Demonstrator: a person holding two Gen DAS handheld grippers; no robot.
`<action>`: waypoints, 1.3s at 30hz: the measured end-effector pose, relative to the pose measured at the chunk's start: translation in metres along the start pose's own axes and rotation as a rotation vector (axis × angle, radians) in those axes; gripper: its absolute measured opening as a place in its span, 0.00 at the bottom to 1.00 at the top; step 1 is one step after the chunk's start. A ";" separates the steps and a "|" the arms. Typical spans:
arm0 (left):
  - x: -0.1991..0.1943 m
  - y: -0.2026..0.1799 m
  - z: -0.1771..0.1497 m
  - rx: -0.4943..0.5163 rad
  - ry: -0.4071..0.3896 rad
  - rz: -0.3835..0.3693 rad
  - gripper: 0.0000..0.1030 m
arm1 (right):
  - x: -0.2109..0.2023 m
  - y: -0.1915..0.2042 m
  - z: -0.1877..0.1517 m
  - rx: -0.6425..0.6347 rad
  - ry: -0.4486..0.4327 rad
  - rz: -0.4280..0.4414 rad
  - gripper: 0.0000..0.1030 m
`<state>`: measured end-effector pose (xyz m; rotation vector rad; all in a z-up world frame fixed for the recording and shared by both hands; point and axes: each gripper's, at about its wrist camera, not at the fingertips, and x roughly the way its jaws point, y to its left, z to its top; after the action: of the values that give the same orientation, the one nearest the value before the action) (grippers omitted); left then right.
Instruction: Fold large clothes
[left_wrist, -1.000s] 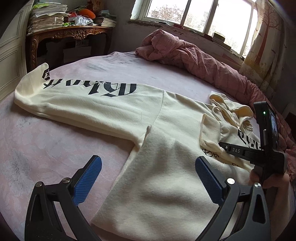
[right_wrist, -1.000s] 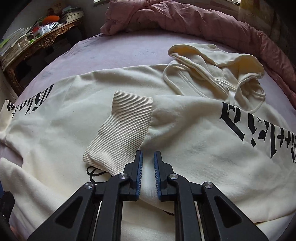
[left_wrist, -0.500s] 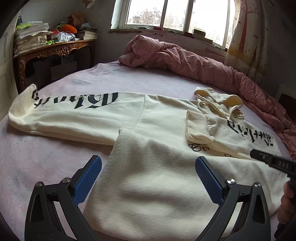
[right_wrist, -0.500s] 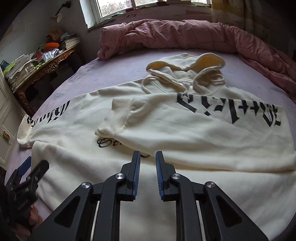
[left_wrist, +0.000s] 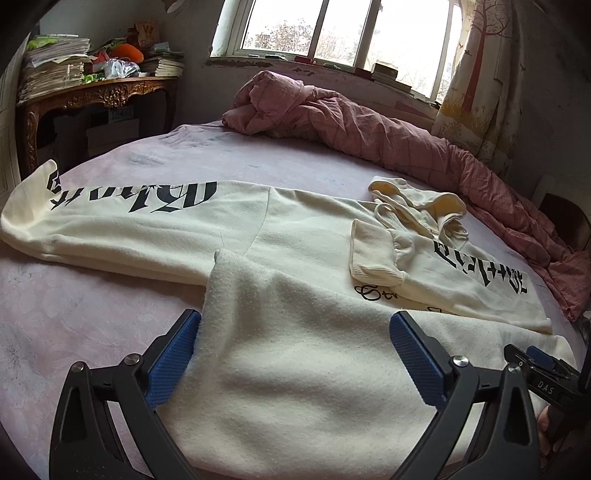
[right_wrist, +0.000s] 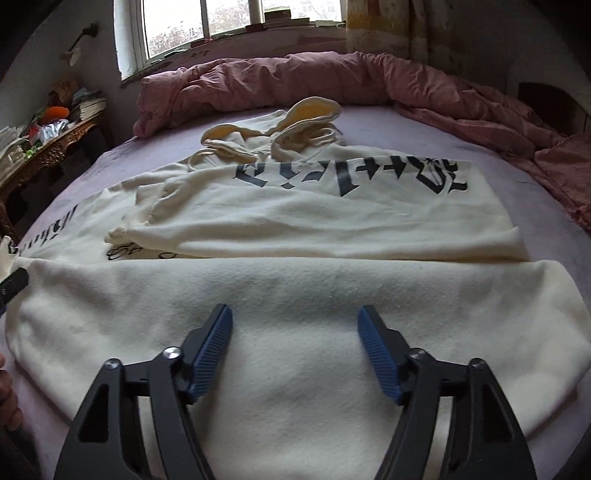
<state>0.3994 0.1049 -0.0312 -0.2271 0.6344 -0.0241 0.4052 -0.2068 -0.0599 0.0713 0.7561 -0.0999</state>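
The cream hoodie (right_wrist: 295, 221) lies spread flat on the pink bed (left_wrist: 92, 314), its hood (right_wrist: 295, 118) toward the rumpled pink quilt (right_wrist: 332, 77) under the window. A second ago the right gripper (right_wrist: 295, 347) was nearly shut just beside the ribbed cuff (left_wrist: 373, 254) of the right sleeve (right_wrist: 332, 206); now that sleeve lies folded across the chest, just below the hood. The gripper has drawn back over the turned-up hem (right_wrist: 295, 295), its jaws opening wide with nothing pinched between them. The left gripper (left_wrist: 291, 354) hangs over the hem's left end, jaws wide and empty, barely moved. The left sleeve (left_wrist: 129, 214) still stretches straight out from the body toward the carved table (left_wrist: 92, 96). So 1 sleeve fold looks done, and by my reading the outstretched sleeve comes next.
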 end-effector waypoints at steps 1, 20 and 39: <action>-0.002 -0.001 0.000 0.008 -0.005 -0.007 0.98 | 0.000 0.000 -0.001 0.006 -0.002 -0.023 0.87; -0.046 0.174 0.047 -0.446 -0.085 0.067 0.98 | -0.020 -0.006 0.008 0.019 -0.041 0.030 0.98; 0.026 0.324 0.053 -0.590 -0.021 0.358 0.20 | -0.001 0.000 0.006 -0.143 -0.055 -0.077 0.98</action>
<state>0.4361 0.4291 -0.0750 -0.6783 0.6420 0.5149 0.4086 -0.2077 -0.0552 -0.0959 0.7092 -0.1204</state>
